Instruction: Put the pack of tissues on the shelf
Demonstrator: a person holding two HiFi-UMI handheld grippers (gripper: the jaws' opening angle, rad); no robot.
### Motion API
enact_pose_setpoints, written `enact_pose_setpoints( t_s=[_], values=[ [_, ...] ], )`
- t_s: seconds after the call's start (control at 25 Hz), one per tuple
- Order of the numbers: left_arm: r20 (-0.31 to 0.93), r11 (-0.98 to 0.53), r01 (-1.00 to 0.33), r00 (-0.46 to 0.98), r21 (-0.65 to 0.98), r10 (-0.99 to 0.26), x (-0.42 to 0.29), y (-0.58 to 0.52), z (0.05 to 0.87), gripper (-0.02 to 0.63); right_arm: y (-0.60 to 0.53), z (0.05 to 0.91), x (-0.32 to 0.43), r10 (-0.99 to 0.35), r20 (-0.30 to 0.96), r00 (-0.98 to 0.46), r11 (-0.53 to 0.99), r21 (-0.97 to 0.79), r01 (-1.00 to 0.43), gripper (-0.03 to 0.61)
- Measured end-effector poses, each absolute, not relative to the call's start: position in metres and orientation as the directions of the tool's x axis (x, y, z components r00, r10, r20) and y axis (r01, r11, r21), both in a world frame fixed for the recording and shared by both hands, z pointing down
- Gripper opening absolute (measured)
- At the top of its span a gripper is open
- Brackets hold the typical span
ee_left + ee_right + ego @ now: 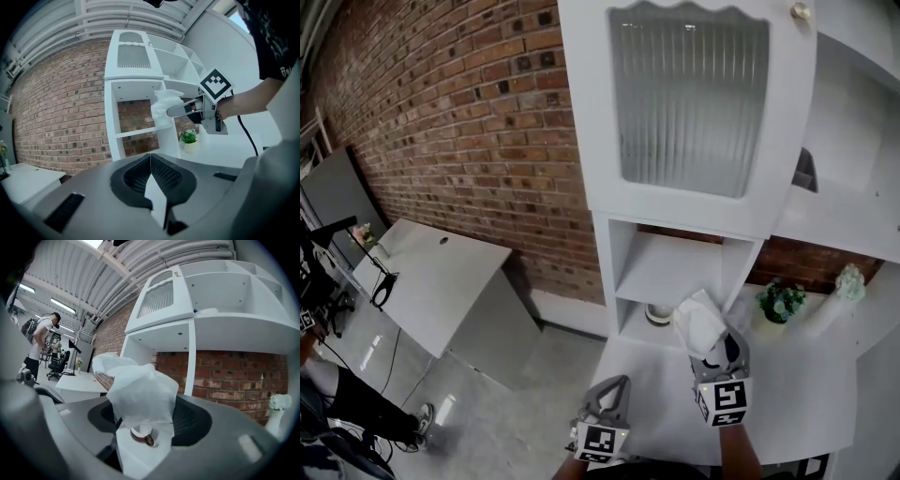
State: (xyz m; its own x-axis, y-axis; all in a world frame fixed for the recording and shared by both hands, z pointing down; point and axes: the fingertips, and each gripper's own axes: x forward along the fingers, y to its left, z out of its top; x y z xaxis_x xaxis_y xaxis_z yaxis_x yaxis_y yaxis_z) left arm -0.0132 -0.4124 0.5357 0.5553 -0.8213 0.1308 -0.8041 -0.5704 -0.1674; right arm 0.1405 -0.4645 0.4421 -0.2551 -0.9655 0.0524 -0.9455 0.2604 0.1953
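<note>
Brick wall [459, 122] fills the left, with a white desk [441, 272] standing against it. Left gripper [619, 386] sits low at centre, by the near edge of the white counter [661, 398]. Its jaws are pressed together with nothing between them.

White shelf unit [675, 267] is ahead: ribbed-glass door [689, 94] on top, two open compartments below, and a small cup [658, 314] in the lower one.

Pack of tissues [698, 323] is in the air above the counter, in front of the post to the right of those compartments, resting on no shelf. Right gripper [724, 345] is clenched on its lower end, and the loose white wrap stands up between the jaws.

Further right, a small potted plant [781, 302], then a white vase [848, 281] with pale flowers, both on the counter.
</note>
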Motion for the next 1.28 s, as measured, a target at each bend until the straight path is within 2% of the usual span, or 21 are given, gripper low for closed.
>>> enact_pose_setpoints(
  t_s=[1.28],
  values=[
    [0.2, -0.517, -0.85, 0.492, -0.101, -0.847, -0.036, -0.445, 0.556, 0.011, -0.566, 0.457, 0.135, -0.98, 0.112, -0.165, 0.178, 0.124, -0.976, 0.273]
  ],
)
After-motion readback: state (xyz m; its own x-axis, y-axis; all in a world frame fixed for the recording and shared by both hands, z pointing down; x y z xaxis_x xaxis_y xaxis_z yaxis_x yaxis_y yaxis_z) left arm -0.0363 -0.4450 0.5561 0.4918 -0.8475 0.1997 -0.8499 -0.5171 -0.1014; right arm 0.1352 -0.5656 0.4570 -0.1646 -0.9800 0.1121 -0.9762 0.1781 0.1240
